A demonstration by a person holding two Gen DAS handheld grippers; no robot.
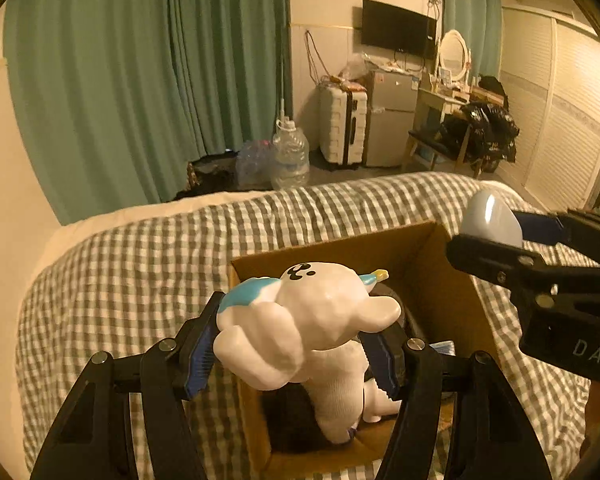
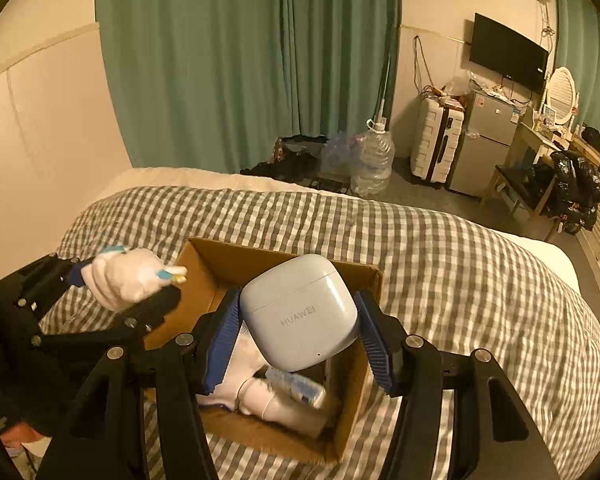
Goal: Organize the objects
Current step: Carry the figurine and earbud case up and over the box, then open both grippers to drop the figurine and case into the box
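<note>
My left gripper is shut on a white toy figure with blue and yellow trim, held over the open cardboard box on the bed. My right gripper is shut on a pale blue Huawei earbud case, also above the box. The toy also shows in the right wrist view at the left, and the case in the left wrist view at the right. Inside the box lie white socks and a small blue-white packet.
The box rests on a grey-white checked bedspread. Beyond the bed are green curtains, a large water bottle, a white suitcase, a small fridge, a wall TV and a cluttered dressing table.
</note>
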